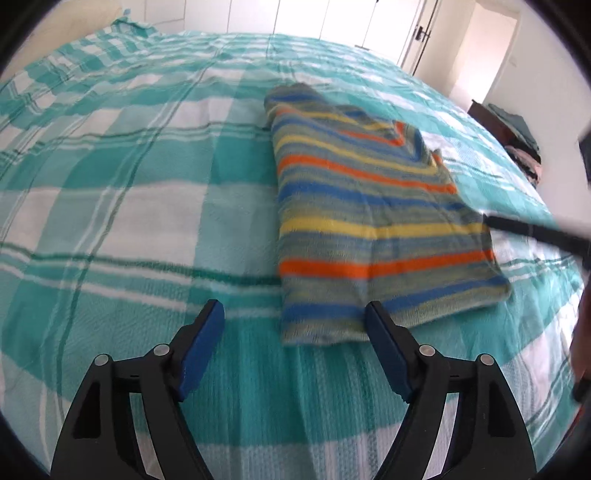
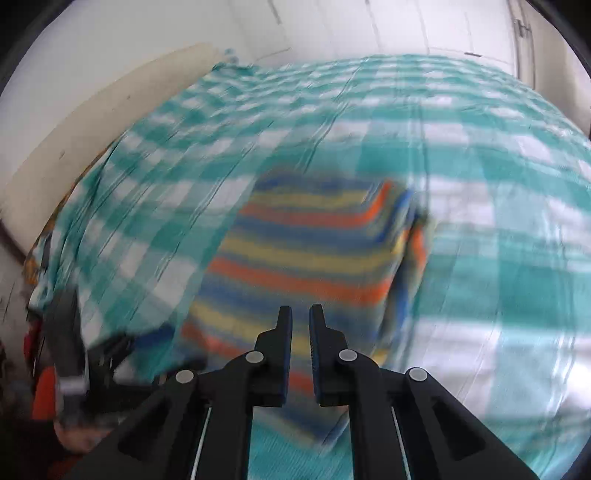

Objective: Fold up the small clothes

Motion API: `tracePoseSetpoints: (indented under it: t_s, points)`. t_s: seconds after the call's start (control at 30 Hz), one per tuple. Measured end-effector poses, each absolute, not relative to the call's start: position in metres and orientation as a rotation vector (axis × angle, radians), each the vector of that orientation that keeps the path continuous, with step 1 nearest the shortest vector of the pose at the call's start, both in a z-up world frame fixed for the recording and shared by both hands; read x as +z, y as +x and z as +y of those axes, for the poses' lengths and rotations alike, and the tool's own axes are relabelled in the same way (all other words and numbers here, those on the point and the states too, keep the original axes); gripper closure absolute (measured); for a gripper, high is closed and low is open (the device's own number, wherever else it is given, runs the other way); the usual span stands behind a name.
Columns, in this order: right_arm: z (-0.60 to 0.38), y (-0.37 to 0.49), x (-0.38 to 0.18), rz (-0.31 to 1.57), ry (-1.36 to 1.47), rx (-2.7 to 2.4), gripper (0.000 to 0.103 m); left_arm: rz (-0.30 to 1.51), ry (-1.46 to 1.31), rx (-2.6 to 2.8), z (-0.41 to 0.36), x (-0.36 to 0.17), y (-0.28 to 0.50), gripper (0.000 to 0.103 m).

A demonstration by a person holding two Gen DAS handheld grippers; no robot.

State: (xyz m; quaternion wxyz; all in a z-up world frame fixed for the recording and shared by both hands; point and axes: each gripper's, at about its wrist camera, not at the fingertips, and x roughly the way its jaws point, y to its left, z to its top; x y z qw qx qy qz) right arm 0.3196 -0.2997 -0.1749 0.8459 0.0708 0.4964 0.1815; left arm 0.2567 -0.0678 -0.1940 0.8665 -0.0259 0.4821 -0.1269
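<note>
A small sweater [image 1: 369, 221] striped in blue, orange, yellow and grey lies folded on the teal plaid bedspread [image 1: 129, 184]. My left gripper [image 1: 295, 314] is open just in front of the sweater's near left corner, and that corner shows between its blue pads. A blurred dark finger [image 1: 535, 232] of the right gripper reaches in over the sweater's right edge. In the right wrist view, the right gripper [image 2: 300, 314] is shut with nothing between its pads, over the near part of the blurred sweater [image 2: 303, 251]. The left gripper [image 2: 74, 350] is a dark blur at the lower left.
The bedspread [image 2: 480, 258] covers the whole bed. White wardrobe doors [image 1: 332, 18] stand beyond its far edge. A dark stand with piled clothes [image 1: 517, 136] sits off the right side. A pale headboard [image 2: 92, 122] runs along the bed's left.
</note>
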Motion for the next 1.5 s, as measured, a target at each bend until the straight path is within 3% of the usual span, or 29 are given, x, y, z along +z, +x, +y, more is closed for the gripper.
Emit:
tracePoseSetpoints:
  t_s: [0.07, 0.23, 0.27, 0.33, 0.37, 0.5, 0.6, 0.8, 0.87, 0.9, 0.93, 0.97, 1.0, 1.13, 1.5]
  points:
    - [-0.302, 0.299, -0.217, 1.129, 0.193, 0.332, 0.093, 1.02, -0.024, -0.269, -0.068, -0.195, 0.247, 0.02]
    - [-0.318, 0.272, -0.207, 1.056, 0.32, 0.269, 0.092, 1.028, 0.103, -0.255, -0.066, -0.192, 0.225, 0.015]
    - [-0.317, 0.269, -0.203, 1.06, 0.311, 0.259, 0.088, 1.036, 0.102, -0.259, -0.063, -0.188, 0.222, 0.015]
    - [-0.319, 0.266, -0.19, 1.054, 0.287, 0.245, 0.044, 1.04, 0.076, -0.266, -0.056, -0.179, 0.223, 0.015]
    - [-0.327, 0.265, -0.179, 1.024, 0.298, 0.253, 0.036, 1.027, 0.03, -0.269, -0.049, -0.171, 0.227, 0.014]
    - [-0.365, 0.285, -0.151, 0.921, 0.415, 0.298, 0.031, 0.966, -0.178, -0.263, -0.028, -0.146, 0.272, 0.009]
    - [-0.383, 0.338, -0.164, 0.938, 0.547, 0.321, 0.023, 0.993, -0.229, -0.284, -0.033, -0.151, 0.325, 0.009]
    - [-0.394, 0.417, -0.233, 1.043, 0.798, 0.392, 0.026, 1.145, -0.204, -0.334, -0.06, -0.201, 0.386, 0.013]
    - [-0.376, 0.428, -0.241, 1.06, 0.774, 0.463, 0.03, 1.116, -0.198, -0.362, -0.068, -0.203, 0.387, 0.013]
    - [-0.368, 0.432, -0.243, 1.08, 0.72, 0.443, 0.037, 1.121, -0.199, -0.383, -0.074, -0.205, 0.389, 0.013]
    - [-0.362, 0.435, -0.243, 1.085, 0.672, 0.42, 0.059, 1.125, -0.203, -0.4, -0.079, -0.206, 0.39, 0.03]
    - [-0.359, 0.437, -0.242, 1.089, 0.624, 0.383, 0.075, 1.136, -0.217, -0.44, -0.084, -0.207, 0.391, 0.071]
    - [-0.359, 0.438, -0.241, 1.089, 0.63, 0.377, 0.082, 1.166, -0.229, -0.463, -0.088, -0.208, 0.393, 0.079]
    - [-0.353, 0.426, -0.212, 1.017, 0.579, 0.369, 0.084, 1.126, -0.187, -0.442, -0.094, -0.184, 0.384, 0.084]
    - [-0.303, 0.386, -0.077, 0.856, 0.557, 0.539, 0.084, 1.002, -0.175, -0.463, -0.042, -0.075, 0.345, 0.083]
